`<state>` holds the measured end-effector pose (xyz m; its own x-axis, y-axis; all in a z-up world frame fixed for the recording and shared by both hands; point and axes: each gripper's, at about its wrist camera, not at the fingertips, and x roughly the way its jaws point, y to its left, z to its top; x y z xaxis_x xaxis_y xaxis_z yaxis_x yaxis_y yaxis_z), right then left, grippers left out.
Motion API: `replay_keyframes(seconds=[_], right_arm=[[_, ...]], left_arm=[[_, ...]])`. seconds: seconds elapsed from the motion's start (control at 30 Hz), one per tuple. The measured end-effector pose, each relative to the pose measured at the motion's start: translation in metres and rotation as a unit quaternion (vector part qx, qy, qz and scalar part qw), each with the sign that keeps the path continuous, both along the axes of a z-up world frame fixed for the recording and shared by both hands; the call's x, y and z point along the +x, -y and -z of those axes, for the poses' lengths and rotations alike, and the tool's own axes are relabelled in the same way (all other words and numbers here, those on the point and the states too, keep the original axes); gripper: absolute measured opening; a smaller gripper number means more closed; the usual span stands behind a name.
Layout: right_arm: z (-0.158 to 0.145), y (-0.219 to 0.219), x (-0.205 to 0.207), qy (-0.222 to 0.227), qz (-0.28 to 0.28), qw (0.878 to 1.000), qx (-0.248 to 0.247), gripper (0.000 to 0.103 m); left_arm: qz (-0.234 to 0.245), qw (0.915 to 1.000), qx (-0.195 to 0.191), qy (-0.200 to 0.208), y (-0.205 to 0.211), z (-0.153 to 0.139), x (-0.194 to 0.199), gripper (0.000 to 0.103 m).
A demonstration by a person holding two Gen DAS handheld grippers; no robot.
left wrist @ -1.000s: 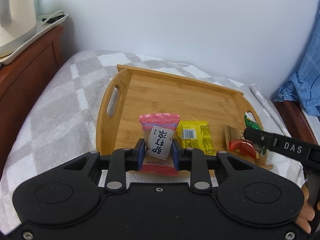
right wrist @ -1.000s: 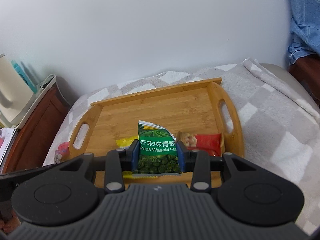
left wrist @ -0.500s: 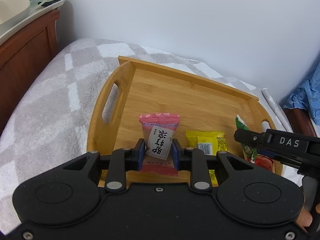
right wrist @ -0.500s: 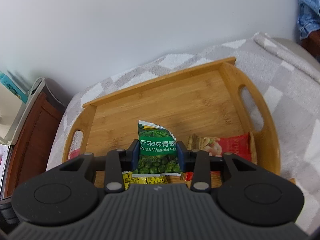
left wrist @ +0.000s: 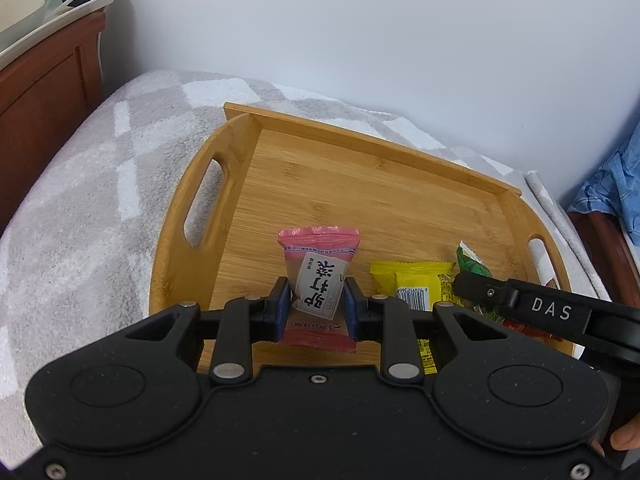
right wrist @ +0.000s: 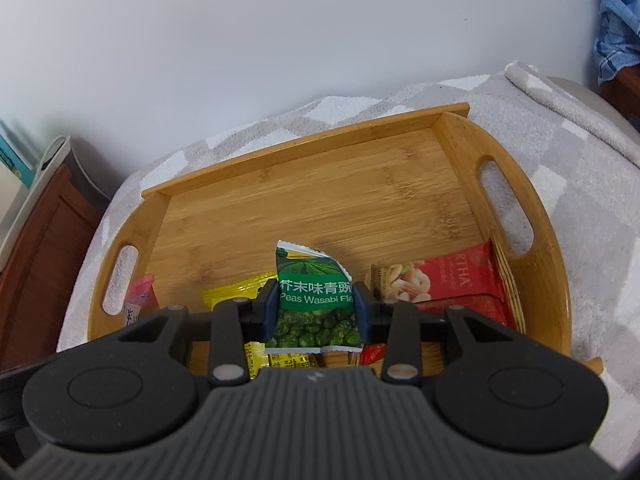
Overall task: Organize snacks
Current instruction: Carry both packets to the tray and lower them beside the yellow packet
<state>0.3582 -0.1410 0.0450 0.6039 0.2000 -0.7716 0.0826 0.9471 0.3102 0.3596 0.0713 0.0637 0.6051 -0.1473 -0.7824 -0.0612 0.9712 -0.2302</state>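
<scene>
left claw (left wrist: 316, 306) clenched on the pink packet (left wrist: 319, 284), held upright over the near-left part of the bamboo tray (left wrist: 360, 184). right claw (right wrist: 316, 312) clenched on the green wasabi pea packet (right wrist: 314, 300), above the yellow packet (right wrist: 236, 290), left of the red packet (right wrist: 452, 278).

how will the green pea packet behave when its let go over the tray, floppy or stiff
Probably floppy: the green pea packet is thin film, its top corner bent over above the right gripper. Likely light, held by a side pinch alone. It should flop flat on the tray, not roll.
</scene>
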Motion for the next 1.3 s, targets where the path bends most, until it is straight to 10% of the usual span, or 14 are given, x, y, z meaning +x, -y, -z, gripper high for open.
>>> replay_keyframes(seconds=[0.97, 1.3], right_arm=[[-0.002, -0.004, -0.009, 0.021, -0.002, 0.998, -0.051, 0.045], [-0.004, -0.005, -0.01, 0.024, -0.009, 0.998, -0.059, 0.061]], left_arm=[[0.028, 0.9994, 0.01, 0.016, 0.015, 0.011, 0.002, 0.027], [0.036, 0.9988, 0.027, 0.021, 0.02, 0.013, 0.0, 0.028]])
